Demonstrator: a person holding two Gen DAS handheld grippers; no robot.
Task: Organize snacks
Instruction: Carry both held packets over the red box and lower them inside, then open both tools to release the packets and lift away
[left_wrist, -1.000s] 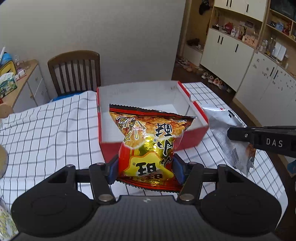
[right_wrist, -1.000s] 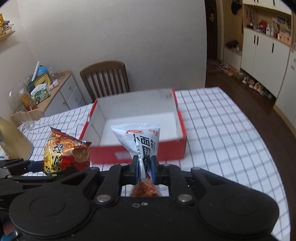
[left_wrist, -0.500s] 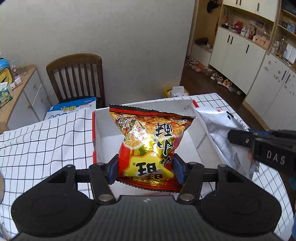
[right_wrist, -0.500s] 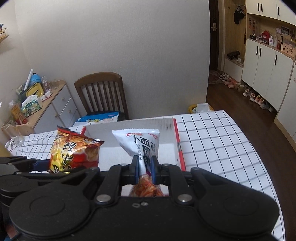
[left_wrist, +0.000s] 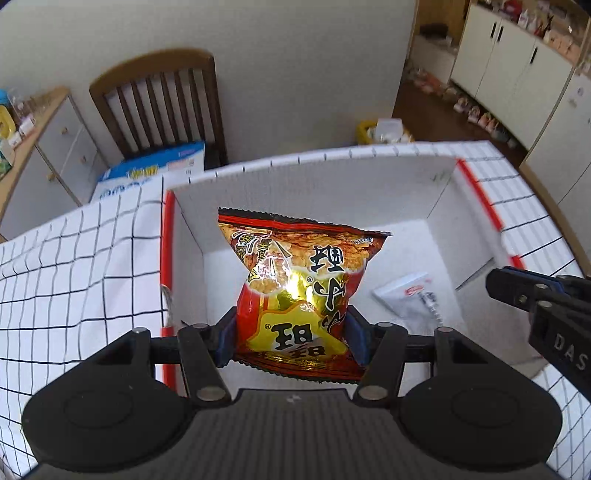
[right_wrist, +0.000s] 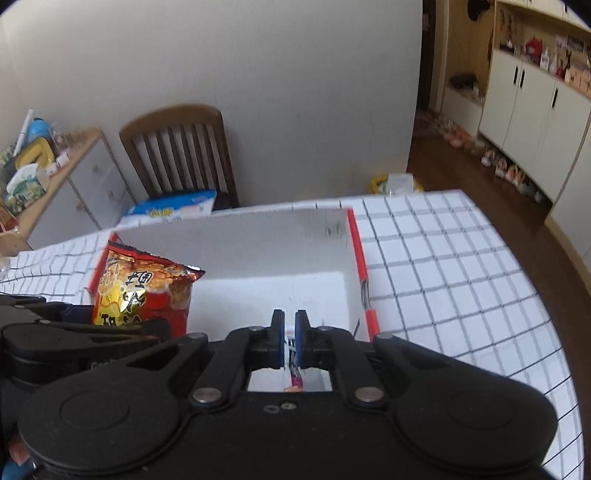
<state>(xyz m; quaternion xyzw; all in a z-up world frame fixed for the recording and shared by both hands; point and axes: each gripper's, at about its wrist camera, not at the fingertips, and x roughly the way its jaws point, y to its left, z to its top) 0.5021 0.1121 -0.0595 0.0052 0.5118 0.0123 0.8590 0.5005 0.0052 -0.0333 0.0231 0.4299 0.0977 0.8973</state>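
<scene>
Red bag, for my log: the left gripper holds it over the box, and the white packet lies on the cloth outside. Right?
No: the white packet lies inside the box, as the left wrist view shows. The left gripper does hold the red bag over it.

A brown wooden chair (right_wrist: 179, 151) stands by the plain white wall (right_wrist: 258, 74) at 11 o'clock. White cupboards (right_wrist: 532, 110) stand at 2 o'clock on the dark wood floor (right_wrist: 443, 162).

We are seeing a wooden chair (left_wrist: 159, 99) standing beyond the checkered bench (left_wrist: 74, 266), white cabinets (right_wrist: 532, 110) far right.
</scene>
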